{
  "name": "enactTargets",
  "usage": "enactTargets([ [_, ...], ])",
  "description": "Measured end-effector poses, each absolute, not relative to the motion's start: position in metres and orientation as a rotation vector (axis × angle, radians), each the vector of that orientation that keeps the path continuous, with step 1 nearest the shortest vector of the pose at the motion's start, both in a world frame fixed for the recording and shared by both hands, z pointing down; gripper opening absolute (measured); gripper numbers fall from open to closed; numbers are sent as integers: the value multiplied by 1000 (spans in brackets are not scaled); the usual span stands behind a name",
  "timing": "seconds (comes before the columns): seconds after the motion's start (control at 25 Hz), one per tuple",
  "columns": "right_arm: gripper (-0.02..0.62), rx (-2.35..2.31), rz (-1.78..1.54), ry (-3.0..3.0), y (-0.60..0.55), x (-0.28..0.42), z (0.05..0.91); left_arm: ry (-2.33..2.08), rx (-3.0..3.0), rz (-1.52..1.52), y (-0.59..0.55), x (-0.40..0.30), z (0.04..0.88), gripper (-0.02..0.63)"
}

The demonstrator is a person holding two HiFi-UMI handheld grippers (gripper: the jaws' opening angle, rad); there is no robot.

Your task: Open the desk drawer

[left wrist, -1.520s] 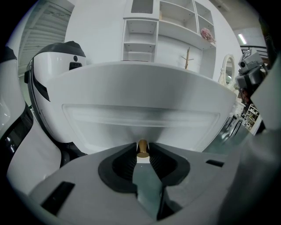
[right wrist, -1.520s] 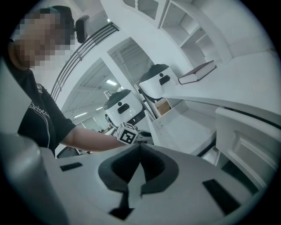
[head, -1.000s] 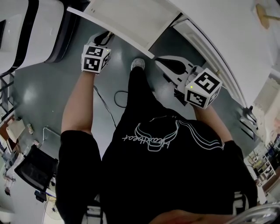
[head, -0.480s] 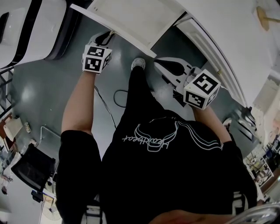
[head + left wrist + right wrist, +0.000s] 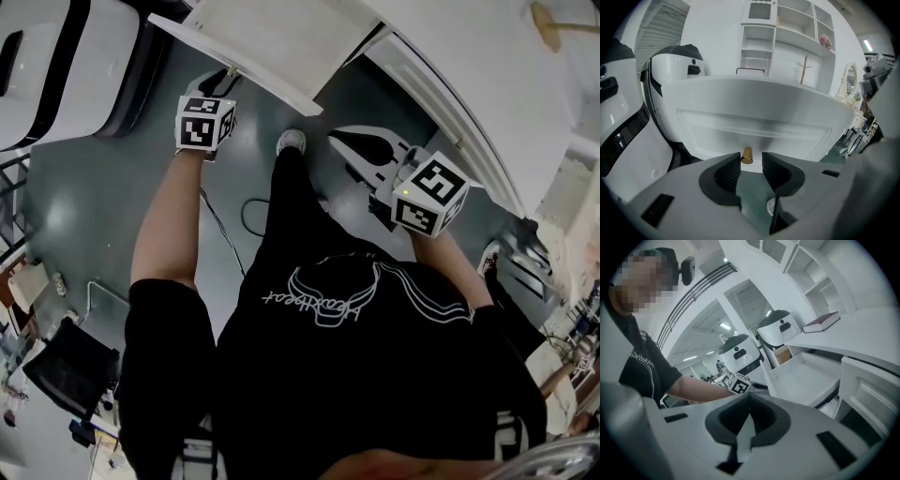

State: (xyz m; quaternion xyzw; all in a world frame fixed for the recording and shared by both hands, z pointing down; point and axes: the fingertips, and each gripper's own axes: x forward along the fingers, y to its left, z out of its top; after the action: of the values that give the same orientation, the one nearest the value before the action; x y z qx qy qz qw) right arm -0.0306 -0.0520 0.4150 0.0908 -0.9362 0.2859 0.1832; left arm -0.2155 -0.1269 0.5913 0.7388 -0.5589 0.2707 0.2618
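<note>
The white desk drawer (image 5: 272, 42) stands pulled out from under the desk, showing its empty inside (image 5: 801, 376). Its front panel (image 5: 754, 126) fills the left gripper view, with a small brass knob (image 5: 747, 155) at the lower middle. My left gripper (image 5: 751, 161) is at that knob: its jaws are opening, and the knob sits just past the tips, apart from both pads. In the head view the left gripper (image 5: 223, 82) reaches the drawer's front edge. My right gripper (image 5: 349, 139) hangs in the air to the right of the drawer, its jaws (image 5: 749, 397) shut on nothing.
Large white rounded machines (image 5: 56, 66) stand left of the drawer. The white desk (image 5: 487, 84) runs along the right, with a book (image 5: 821, 322) on top and a cabinet door (image 5: 869, 390) below. A cable (image 5: 248, 211) lies on the grey floor. Shelves (image 5: 787, 28) rise behind.
Both grippers stay almost where they were beside the drawer. The head view itself has shifted a little.
</note>
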Motion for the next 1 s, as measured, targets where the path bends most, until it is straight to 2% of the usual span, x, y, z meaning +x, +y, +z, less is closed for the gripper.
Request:
enactTargets([
  [0.2,5,278,751,-2681,-39,-5,394,-1581,2032,693,-114,-205,556,137],
  [0.48,5,283,599,-2761,-13,25,343,-1588,2222,594,-67,-143,436,137],
  [0.76,5,245,498,-2904,26,51,253,-1458,2383,191,6,-55,292,133],
  [0.92,5,219,446,-2997,45,61,209,-1324,2535,60,44,-8,226,126],
  [1.0,5,210,409,-3030,57,67,191,-1277,2570,20,63,10,206,102],
])
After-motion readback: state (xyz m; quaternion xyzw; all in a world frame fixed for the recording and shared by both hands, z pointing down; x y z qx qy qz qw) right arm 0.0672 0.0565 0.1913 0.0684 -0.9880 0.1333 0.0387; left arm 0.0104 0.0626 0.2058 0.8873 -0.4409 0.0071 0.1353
